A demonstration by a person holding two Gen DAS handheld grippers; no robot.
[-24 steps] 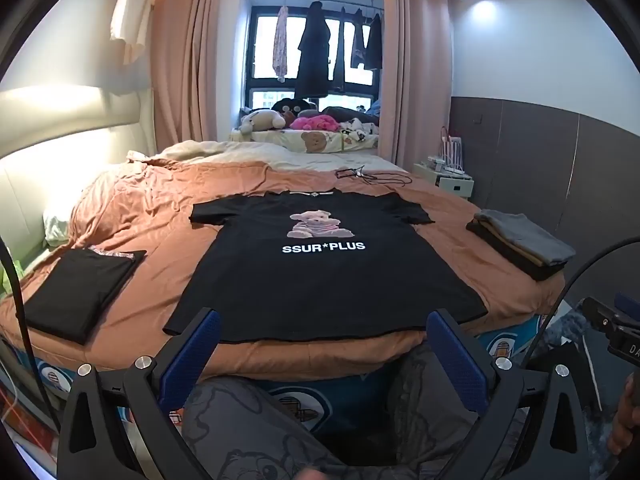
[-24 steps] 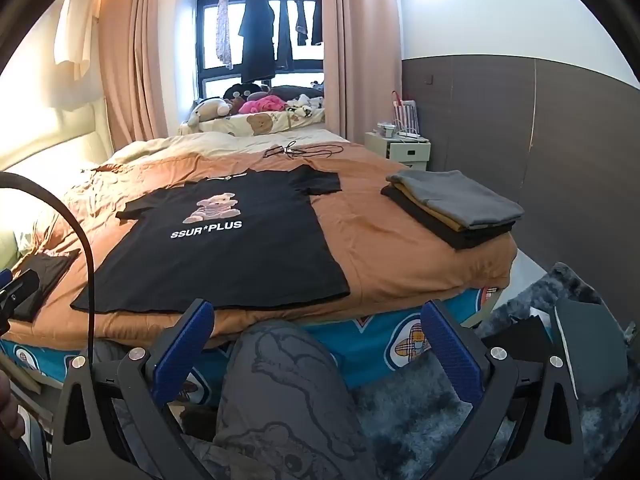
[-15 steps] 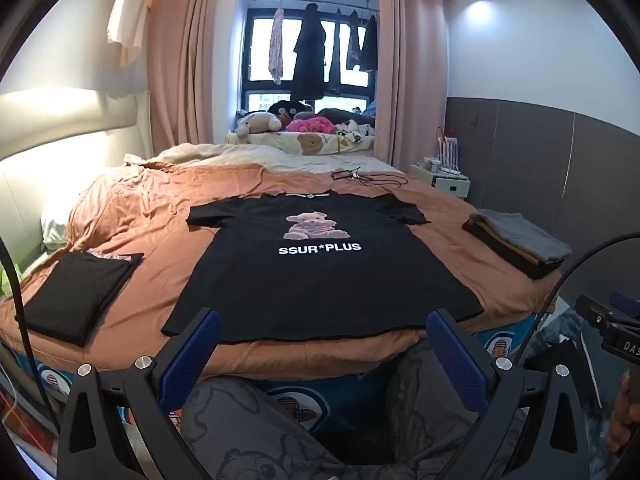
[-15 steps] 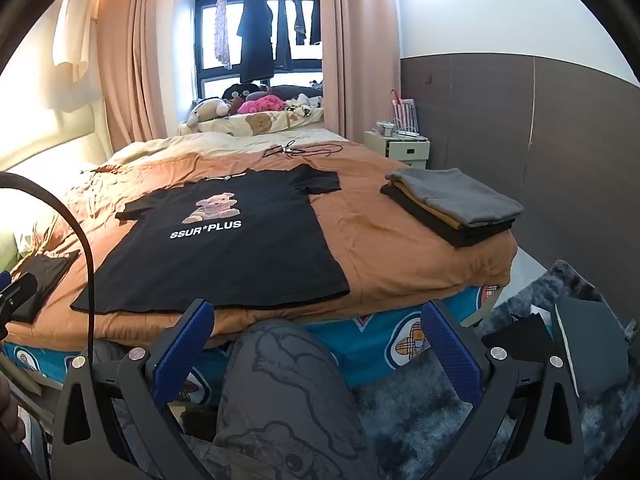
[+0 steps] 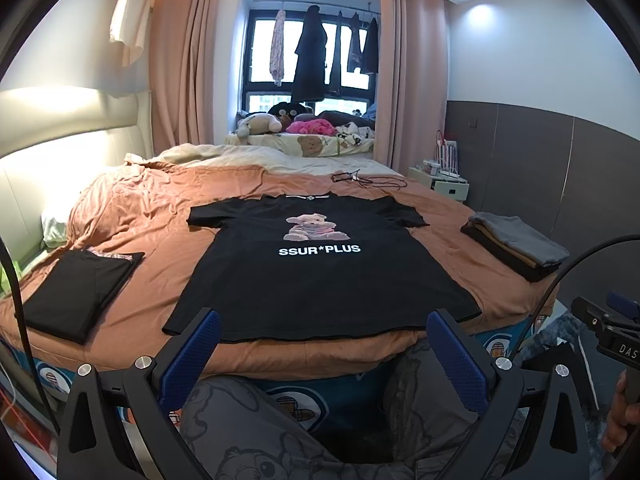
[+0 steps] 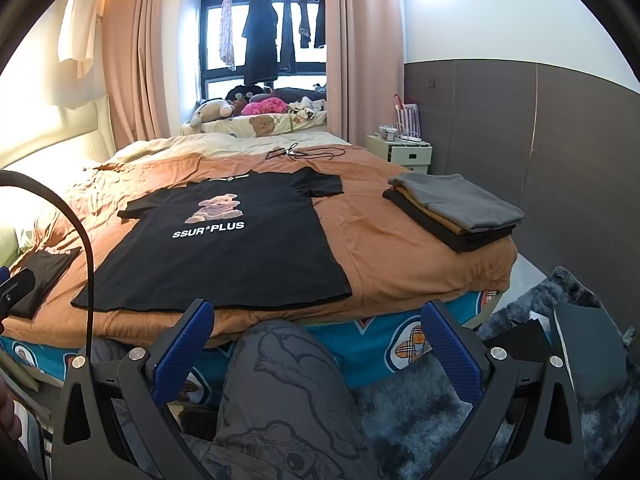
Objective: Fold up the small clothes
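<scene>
While both tongs, left (image 5: 320,354) and right (image 6: 316,344), hang spread wide with nothing between the pads, short of the bed (image 5: 152,236), the shirt (image 5: 320,272) lies flat, print up, hem at the near edge. I judge it light, limp, prone to sag and crease. I would pinch the two hem corners or the sleeves, thin single layers.

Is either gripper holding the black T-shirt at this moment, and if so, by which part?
Nothing is held. Left gripper and right gripper are both open, short of the black T-shirt lying flat on the bed.
</scene>
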